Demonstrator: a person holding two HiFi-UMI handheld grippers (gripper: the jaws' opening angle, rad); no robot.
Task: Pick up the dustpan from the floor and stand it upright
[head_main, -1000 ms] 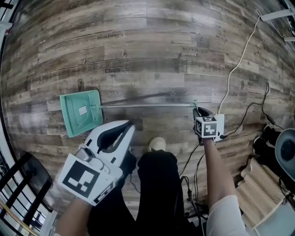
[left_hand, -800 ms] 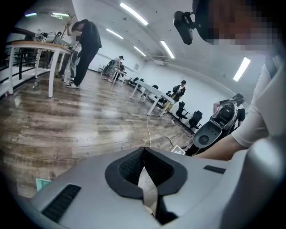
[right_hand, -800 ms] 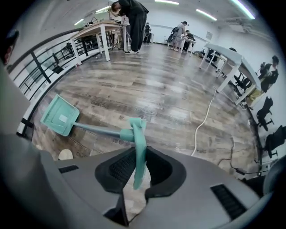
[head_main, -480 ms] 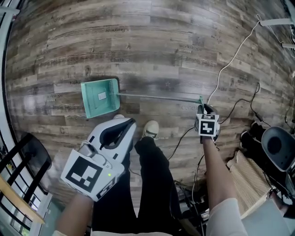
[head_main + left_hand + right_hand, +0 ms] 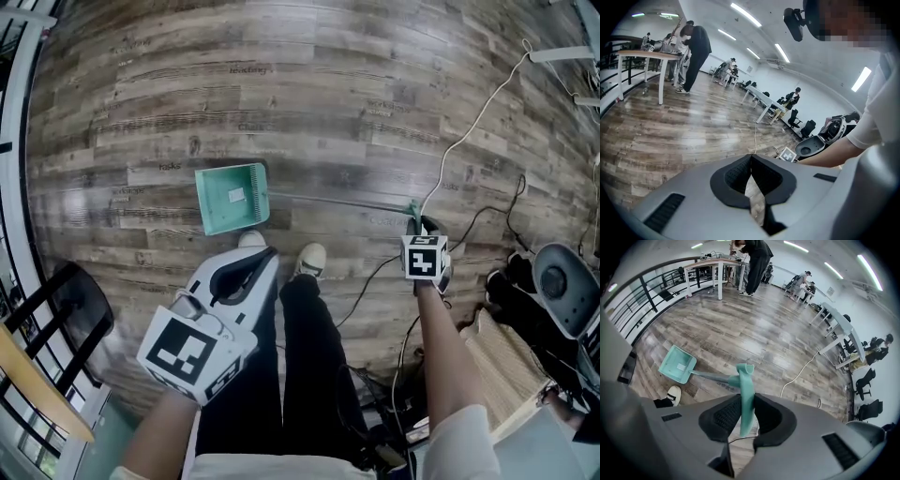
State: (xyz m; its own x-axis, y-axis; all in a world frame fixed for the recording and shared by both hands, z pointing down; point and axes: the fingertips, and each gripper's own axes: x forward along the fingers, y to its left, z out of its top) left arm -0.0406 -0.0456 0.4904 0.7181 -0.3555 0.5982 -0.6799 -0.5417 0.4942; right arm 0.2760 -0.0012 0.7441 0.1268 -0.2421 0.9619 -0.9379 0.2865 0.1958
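Left gripper view is showing the left gripper [image 5: 751,158] pressed together on nothing. The right gripper [image 5: 744,403] is pinching the dustpan handle [image 5: 746,380], yet its jaws have just been easing apart. Beyond them the pan [image 5: 678,363] is resting on the floor [image 5: 740,329]. A loosening pinch could be letting the handle twist free and drop.

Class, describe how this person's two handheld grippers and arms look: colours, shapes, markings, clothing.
The left gripper and right gripper are smooth pale-grey shells with black ribbed jaw pads. Each carries a white cube bearing black square markers. A short white sleeve shows on the right arm.
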